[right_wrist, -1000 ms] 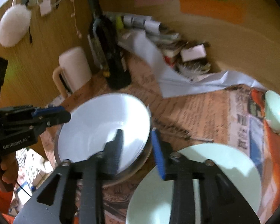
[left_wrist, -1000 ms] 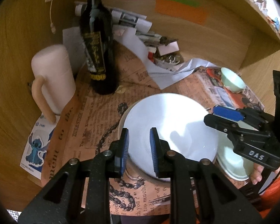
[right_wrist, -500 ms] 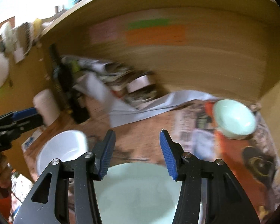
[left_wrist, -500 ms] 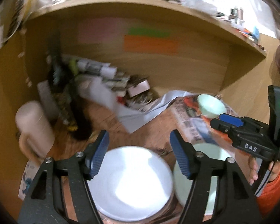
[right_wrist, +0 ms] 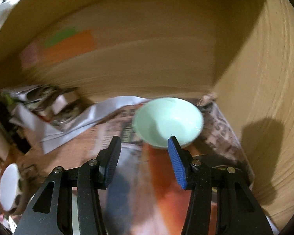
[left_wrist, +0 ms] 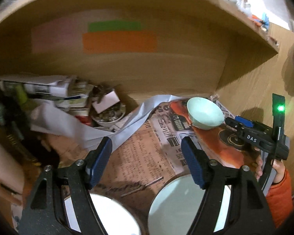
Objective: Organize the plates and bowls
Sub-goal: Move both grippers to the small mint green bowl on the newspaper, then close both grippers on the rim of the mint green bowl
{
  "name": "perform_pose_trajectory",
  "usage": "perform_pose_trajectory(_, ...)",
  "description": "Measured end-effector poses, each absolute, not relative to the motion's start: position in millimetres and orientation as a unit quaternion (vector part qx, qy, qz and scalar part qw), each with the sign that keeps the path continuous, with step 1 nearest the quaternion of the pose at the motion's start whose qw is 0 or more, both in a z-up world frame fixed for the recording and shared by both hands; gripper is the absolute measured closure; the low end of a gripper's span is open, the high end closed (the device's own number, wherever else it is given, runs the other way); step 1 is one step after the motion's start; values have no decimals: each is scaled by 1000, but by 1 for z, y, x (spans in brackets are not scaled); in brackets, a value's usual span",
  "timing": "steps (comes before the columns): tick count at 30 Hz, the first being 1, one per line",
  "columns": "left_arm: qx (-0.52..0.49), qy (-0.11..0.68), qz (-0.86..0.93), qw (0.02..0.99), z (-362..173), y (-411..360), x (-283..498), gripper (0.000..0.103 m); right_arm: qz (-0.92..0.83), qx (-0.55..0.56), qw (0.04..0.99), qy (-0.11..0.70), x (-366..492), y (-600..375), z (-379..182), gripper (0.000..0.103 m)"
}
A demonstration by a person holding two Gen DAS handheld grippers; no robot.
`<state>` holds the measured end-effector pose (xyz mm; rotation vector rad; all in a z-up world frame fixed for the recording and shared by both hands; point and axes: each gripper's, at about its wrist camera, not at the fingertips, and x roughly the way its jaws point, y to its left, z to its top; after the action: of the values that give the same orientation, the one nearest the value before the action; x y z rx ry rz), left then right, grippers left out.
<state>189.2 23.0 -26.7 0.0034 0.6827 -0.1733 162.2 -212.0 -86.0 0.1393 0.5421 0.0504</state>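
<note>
Green bowl (right_wrist: 168, 121) blurred, plates (left_wrist: 178, 201) cut off

light: dim, warm | blur: right wrist view smeared | edges: fisheye-bent, dark corners

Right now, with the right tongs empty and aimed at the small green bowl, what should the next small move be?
Probably ease the right tongs forward until the pads straddle the near rim of the green bowl, then close. They stand open with nothing between them, and the bowl sits alone, upright, just beyond their tips.
</note>
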Motion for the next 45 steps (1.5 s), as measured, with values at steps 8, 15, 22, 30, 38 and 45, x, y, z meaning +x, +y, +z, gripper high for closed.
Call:
perform_pose_trajectory(8, 11, 385, -96, 918, -48, -3, 247, 30, -30, 89, 948, 304, 196, -250, -105, 57)
perform_pose_trajectory(15, 28, 425, -98, 900, -69, -28, 289, 30, -38, 116, 932, 342, 225, -271, -127, 57)
perform_pose_trajectory(22, 67, 440, -97, 890, -84, -64, 320, 30, -23, 145, 922, 358, 238, -278, -138, 74)
perform_pose_trajectory(30, 93, 455, -100, 880, -101, -92, 344, 30, -3, 115, 926, 359, 238, -272, -137, 77)
perform_pose_trajectory(38, 86, 478, -86, 870, -121, -93, 361, 30, 45, 85, 927, 362, 226, -250, -138, 77)
perform_pose_trajectory(45, 78, 491, -75, 864, -129, -88, 371, 36, 98, 66, 923, 367, 222, -229, -139, 77)
